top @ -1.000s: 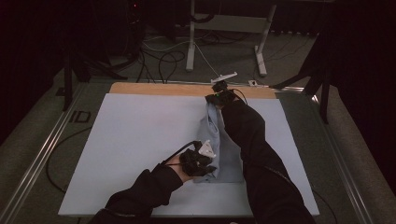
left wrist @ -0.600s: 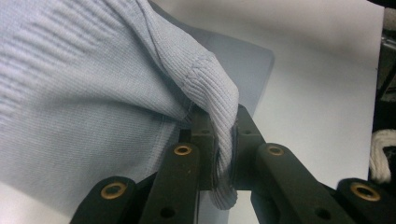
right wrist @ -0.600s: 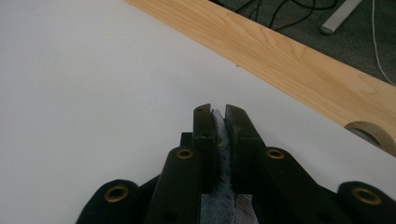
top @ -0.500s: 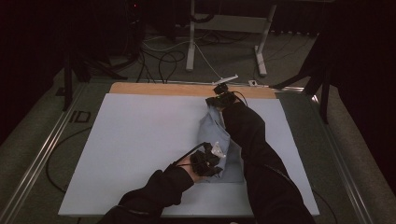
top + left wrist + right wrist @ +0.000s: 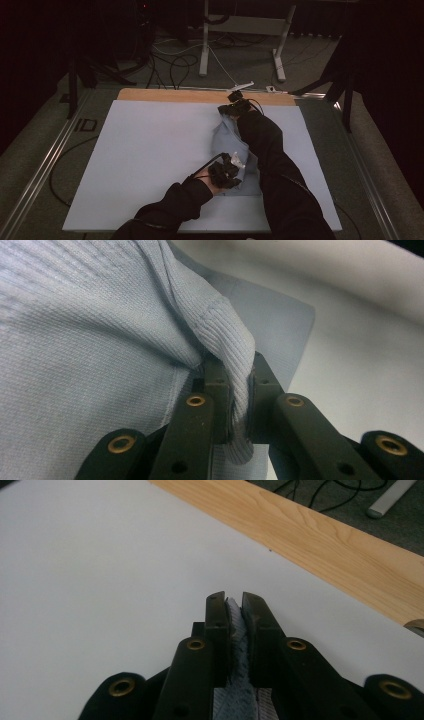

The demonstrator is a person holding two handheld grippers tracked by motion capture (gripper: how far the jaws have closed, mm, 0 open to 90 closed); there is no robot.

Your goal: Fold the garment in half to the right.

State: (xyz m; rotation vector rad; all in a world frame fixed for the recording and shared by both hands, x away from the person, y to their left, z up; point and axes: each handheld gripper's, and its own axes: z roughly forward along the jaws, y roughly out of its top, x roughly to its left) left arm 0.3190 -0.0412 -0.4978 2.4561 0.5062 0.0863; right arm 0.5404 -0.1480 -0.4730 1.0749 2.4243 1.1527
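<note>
The room is dark, with a grey floor [image 5: 310, 55], loose cables [image 5: 170, 65] and a white metal stand [image 5: 245, 22] beyond the table. The table [image 5: 150, 150] carries a pale sheet over most of its top, leaving a wooden strip [image 5: 165, 95] bare along the far edge. On the right half of the sheet lies a light blue ribbed cloth [image 5: 230, 137], drawn out long from near the far edge toward the near edge, so its long axis runs away from the person. The right gripper [image 5: 235, 106] is at the far end, close to the wooden strip, its jaws pressed together on a thin edge of the cloth [image 5: 235, 630]. The left gripper [image 5: 227, 170] is at the near end, jaws clamped on a thick hemmed fold [image 5: 235, 375] that rises between them. The cloth hangs between the two grips with folds in it, partly hidden by the right sleeve [image 5: 270, 150]. My guess is that pulling the ends apart along this axis would flatten it.
</note>
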